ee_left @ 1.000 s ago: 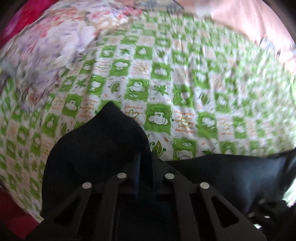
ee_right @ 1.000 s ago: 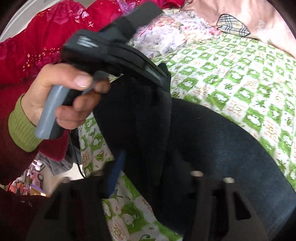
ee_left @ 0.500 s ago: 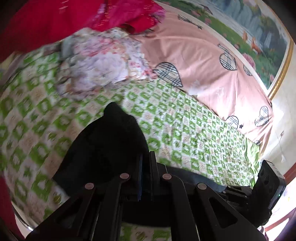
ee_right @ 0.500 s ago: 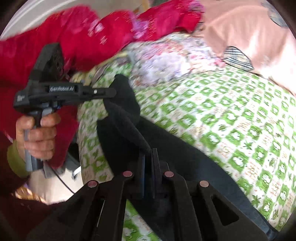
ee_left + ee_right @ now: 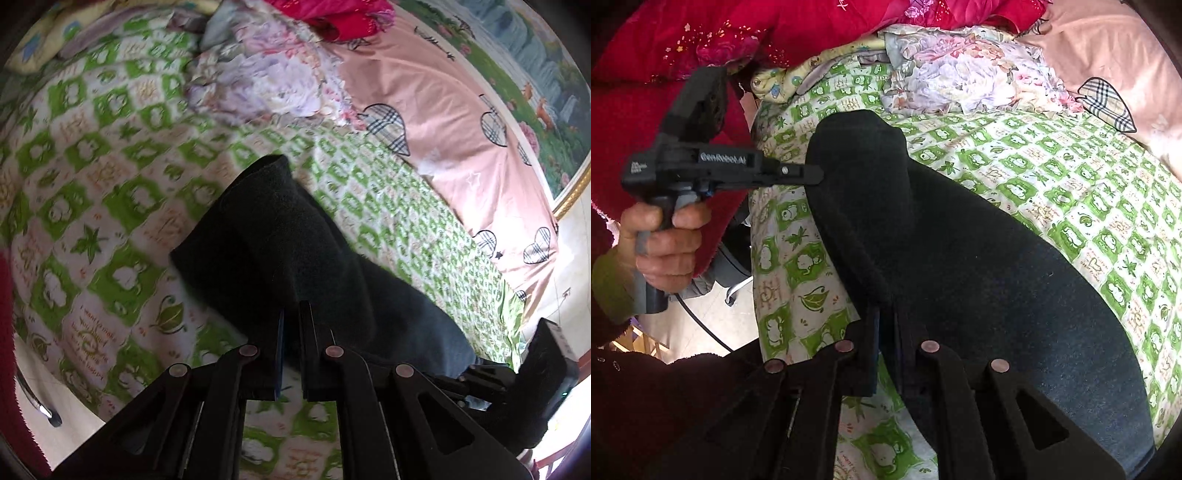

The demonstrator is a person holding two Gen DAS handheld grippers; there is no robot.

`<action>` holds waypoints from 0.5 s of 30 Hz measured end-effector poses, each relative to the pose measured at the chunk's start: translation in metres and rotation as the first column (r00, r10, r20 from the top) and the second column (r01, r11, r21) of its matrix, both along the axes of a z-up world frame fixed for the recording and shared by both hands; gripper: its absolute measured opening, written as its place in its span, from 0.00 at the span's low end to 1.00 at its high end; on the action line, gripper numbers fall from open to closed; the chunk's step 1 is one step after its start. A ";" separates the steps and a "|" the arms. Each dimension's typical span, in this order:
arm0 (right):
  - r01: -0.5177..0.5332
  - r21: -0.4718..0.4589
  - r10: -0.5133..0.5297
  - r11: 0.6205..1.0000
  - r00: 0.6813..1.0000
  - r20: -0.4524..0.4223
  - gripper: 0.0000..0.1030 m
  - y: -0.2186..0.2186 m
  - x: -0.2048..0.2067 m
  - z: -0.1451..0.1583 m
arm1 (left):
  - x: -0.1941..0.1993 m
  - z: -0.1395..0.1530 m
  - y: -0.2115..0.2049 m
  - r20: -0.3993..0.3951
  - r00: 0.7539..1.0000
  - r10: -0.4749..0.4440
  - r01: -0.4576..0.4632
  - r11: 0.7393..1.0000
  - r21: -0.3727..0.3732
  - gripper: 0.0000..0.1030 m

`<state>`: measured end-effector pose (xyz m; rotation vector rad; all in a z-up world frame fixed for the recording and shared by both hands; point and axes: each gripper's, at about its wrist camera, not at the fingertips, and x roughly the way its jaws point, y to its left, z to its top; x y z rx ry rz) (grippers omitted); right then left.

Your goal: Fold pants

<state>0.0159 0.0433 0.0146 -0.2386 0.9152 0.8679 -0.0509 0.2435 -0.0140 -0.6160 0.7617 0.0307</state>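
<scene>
Dark navy pants (image 5: 979,266) lie across the green-and-white checked bed sheet (image 5: 1089,206), one end lifted. My left gripper (image 5: 291,317) is shut on the pants' edge (image 5: 273,236); it also shows in the right wrist view (image 5: 816,173), gripping the raised end from the left. My right gripper (image 5: 886,317) is shut on the near edge of the same pants. The cloth is stretched between the two grippers. The right gripper's body shows at the lower right of the left wrist view (image 5: 539,384).
A crumpled floral cloth (image 5: 967,77) and a red blanket (image 5: 775,33) lie at the head of the bed. A pink sheet with plaid hearts (image 5: 443,107) runs along the far side. The bed's edge and floor (image 5: 701,317) are at the left.
Both grippers have pulled apart, stretching the pants' edge between them. The left gripper has swung out to the left and the cloth has lowered toward the sheet.
</scene>
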 end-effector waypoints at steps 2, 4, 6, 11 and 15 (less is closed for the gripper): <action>-0.005 -0.010 0.005 1.000 1.000 0.001 0.13 0.002 -0.002 0.001 | -0.001 -0.005 0.003 -0.012 1.000 0.004 -0.004 1.000 -0.015 0.08; -0.011 0.006 0.011 1.000 1.000 -0.015 0.24 0.001 -0.002 0.002 | -0.004 -0.004 0.003 -0.013 1.000 0.005 -0.005 1.000 -0.001 0.13; -0.003 0.043 0.004 0.999 0.999 -0.031 0.34 -0.004 -0.002 0.005 | -0.007 0.000 0.004 -0.021 1.000 0.023 -0.022 0.999 0.040 0.20; 0.054 0.118 -0.046 0.992 0.996 -0.071 0.35 -0.018 0.010 0.013 | -0.013 0.004 0.017 -0.045 0.997 0.064 -0.064 0.998 0.023 0.47; 0.152 0.138 -0.140 0.979 0.986 -0.091 0.35 -0.035 0.032 0.018 | -0.011 0.001 0.026 -0.082 0.993 0.089 -0.090 0.996 -0.009 0.54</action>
